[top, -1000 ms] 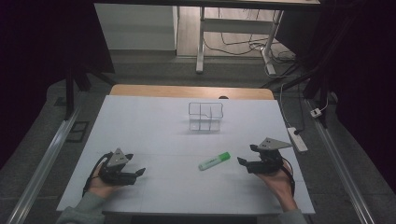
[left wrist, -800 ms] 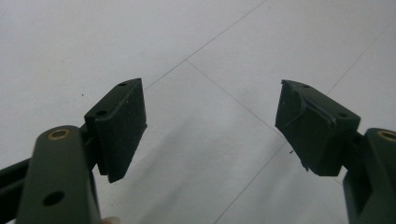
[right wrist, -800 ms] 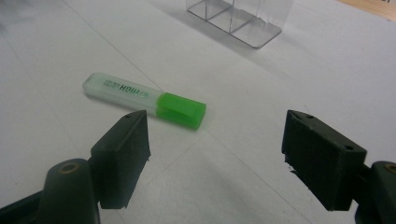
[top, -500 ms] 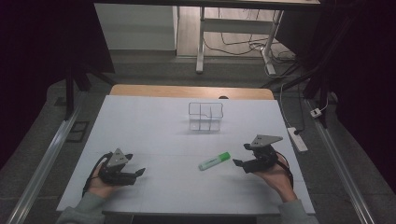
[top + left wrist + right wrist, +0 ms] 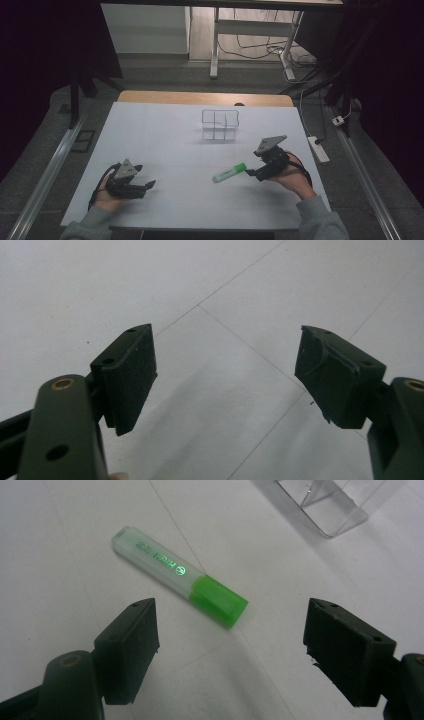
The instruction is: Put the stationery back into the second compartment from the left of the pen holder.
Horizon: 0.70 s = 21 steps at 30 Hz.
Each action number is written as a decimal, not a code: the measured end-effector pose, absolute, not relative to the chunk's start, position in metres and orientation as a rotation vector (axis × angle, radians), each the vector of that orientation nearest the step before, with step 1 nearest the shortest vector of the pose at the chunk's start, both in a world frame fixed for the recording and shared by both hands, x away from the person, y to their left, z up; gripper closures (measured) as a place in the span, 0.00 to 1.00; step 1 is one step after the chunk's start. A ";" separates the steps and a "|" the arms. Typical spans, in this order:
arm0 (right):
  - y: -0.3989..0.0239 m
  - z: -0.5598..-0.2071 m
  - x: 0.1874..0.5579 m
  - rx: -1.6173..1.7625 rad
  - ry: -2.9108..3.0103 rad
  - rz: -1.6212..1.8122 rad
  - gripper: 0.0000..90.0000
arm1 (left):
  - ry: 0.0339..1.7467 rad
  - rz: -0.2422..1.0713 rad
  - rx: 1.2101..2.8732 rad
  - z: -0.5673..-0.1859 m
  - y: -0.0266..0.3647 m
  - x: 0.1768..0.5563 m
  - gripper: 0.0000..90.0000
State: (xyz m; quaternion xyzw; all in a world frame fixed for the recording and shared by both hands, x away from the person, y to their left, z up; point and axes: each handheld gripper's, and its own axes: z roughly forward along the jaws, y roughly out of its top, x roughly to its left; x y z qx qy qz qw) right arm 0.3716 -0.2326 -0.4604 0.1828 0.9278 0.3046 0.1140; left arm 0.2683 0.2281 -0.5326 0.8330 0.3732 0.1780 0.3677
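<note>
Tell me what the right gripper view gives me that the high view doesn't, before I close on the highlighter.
Right gripper view alone: green printing along the highlighter barrel, and the gap between the right gripper fingers, which stand wide apart just short of the green cap. High view alone: the left gripper resting far off on the table, both hands, and the whole clear organizer with its compartments. Both: the highlighter lying flat, the organizer beyond it, the right gripper open.
</note>
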 end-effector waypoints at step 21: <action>-0.200 -0.458 0.393 0.193 2.871 0.658 0.25 | 0.955 0.460 2.144 -0.533 0.227 0.268 0.27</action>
